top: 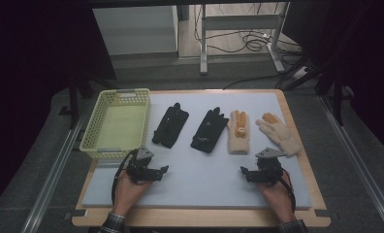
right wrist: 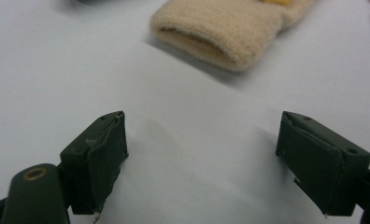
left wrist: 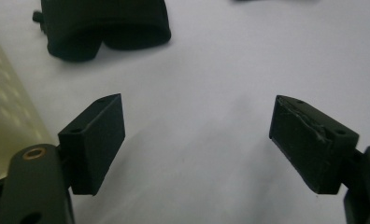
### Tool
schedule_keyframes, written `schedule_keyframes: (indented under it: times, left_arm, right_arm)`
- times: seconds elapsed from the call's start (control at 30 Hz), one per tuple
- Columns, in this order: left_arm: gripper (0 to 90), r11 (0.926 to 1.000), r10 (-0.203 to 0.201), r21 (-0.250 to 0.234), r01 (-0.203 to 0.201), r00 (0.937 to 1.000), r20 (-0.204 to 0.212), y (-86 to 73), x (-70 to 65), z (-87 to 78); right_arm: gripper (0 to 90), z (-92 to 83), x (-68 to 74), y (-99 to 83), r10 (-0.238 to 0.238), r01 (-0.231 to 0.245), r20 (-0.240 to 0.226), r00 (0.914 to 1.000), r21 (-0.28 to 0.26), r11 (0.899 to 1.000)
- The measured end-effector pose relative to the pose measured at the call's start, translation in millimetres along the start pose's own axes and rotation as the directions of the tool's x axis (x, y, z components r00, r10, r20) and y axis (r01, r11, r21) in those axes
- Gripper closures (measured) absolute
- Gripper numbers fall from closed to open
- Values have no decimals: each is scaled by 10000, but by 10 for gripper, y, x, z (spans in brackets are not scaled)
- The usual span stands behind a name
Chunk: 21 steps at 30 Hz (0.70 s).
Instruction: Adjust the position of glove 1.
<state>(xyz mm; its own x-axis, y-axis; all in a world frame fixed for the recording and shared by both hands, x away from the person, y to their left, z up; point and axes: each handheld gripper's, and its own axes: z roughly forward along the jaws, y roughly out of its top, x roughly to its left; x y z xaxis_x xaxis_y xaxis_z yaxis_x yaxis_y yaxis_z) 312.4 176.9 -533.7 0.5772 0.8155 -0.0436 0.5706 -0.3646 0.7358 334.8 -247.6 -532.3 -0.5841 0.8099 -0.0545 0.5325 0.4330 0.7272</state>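
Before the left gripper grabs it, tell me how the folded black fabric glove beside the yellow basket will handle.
The folded black fabric glove looks soft, so it will likely droop and unfold when lifted. Lying flat, it probably won't roll. It seems light.

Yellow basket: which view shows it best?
The high view: the yellow basket shows whole, at the mat's left edge beside the black gloves. The left gripper view catches a blurred strip of its perforated wall.

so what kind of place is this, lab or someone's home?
Most likely a lab data-collection bench: a padded work board laid with gloves, one black glove among them, and a basket, cables trailing under a metal frame behind, dark surroundings.
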Motion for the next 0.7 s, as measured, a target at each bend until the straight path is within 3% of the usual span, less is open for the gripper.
schedule_keyframes:
  times: [0.43, 0.7]
  left_arm:
    - [337, 9992, -388, -9, 388, 9991, -162, 362, 29, 178]
    - [430, 9989, -463, -41, 462, 9970, -618, 635, 69, 304]
  right_arm:
    - [159, 0, 0, 0, 6, -6, 4, 10000, -1, 10000]
    - [158, 0, 0, -1, 3, -3, 7, 10000, -2, 10000]
